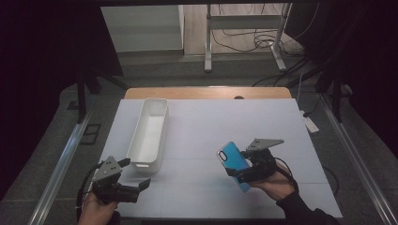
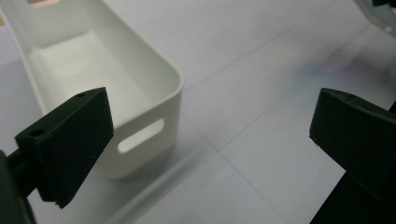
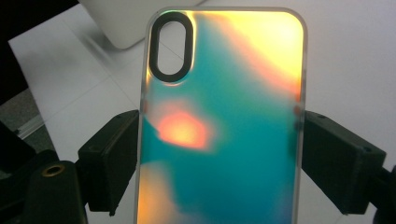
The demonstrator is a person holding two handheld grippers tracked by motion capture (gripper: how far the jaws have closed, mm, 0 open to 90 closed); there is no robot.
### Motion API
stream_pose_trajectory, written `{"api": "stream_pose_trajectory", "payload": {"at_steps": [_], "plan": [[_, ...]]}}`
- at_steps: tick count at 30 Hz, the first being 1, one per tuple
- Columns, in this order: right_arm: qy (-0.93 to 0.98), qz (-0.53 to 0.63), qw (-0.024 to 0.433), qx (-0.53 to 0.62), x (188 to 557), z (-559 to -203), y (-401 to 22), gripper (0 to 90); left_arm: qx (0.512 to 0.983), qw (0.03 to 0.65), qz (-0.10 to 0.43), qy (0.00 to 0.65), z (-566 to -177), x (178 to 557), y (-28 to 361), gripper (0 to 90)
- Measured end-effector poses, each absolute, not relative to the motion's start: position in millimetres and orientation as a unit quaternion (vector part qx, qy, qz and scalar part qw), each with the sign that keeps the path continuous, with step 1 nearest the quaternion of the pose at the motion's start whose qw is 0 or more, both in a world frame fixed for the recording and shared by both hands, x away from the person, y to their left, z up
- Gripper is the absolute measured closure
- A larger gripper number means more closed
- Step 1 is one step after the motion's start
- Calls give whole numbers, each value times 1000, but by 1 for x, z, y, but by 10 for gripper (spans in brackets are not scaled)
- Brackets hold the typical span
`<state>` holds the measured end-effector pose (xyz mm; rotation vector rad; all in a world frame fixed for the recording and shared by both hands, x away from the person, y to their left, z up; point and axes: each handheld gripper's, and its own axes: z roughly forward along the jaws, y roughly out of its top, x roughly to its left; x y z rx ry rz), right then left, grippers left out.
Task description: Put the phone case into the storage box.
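Observation:
My right gripper (image 1: 240,165) is shut on a phone case (image 1: 234,161) and holds it a little above the white table, right of the middle. In the right gripper view the phone case (image 3: 219,121) shimmers teal and orange, has an oval camera cutout at its upper left, and is clamped by its long sides between the two black jaws. A long white bin (image 1: 149,132) lies left of centre. My left gripper (image 1: 137,176) hovers by the bin's near end, open with nothing between its jaws. The left gripper view has the bin (image 2: 112,84) with its handle slot just ahead.
A white sheet (image 1: 206,140) covers the table, with a strip of wood at the far edge. Metal rails run along both sides. Beyond the table stand a metal frame's legs (image 1: 209,42) and loose cables on the floor.

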<state>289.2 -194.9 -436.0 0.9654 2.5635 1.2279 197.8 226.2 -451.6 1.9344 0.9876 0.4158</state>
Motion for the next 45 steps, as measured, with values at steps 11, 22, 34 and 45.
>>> {"api": "stream_pose_trajectory", "payload": {"at_steps": [11,22,34,45], "plan": [[848,444,50,284,294,-424,-194,167,780,483,135,374,-441,216,206,0],[842,467,34,267,298,-421,-191,167,786,513,97,330,-433,233,182,0],[840,477,30,257,295,-419,-188,167,794,534,61,283,-429,248,152,0],[837,487,23,247,291,-417,-186,167,799,552,21,237,-427,264,123,1]]}}
